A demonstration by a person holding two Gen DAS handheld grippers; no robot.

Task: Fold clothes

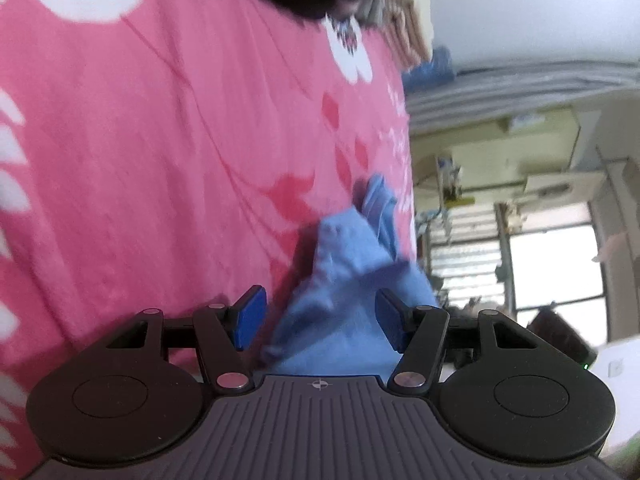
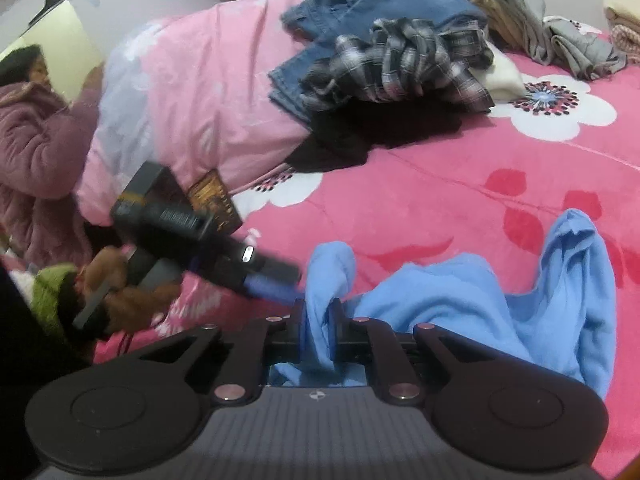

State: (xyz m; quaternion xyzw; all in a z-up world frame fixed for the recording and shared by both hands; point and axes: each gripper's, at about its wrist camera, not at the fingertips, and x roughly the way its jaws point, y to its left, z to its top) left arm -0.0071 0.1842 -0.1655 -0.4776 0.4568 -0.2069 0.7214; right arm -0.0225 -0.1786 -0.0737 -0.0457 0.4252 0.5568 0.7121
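A light blue garment (image 2: 460,300) lies crumpled on the pink flowered bedspread (image 2: 440,184). My right gripper (image 2: 320,330) is shut on a bunched fold at the garment's left end, and the cloth is pinched between its pads. In the right wrist view, a gloved hand (image 2: 120,292) holds my left gripper (image 2: 276,284), which comes in from the left just beside that fold. In the left wrist view, the left gripper (image 1: 320,318) is open. The blue garment (image 1: 352,264) rises between its blue pads (image 1: 250,318) without being pressed by them.
At the back of the bed is a pile of clothes: jeans (image 2: 360,12), a plaid shirt (image 2: 404,60), a black garment (image 2: 380,128) and grey and beige pieces (image 2: 520,12). A pink quilt (image 2: 192,92) is heaped at the left. A person in a padded jacket (image 2: 36,152) sits beyond it.
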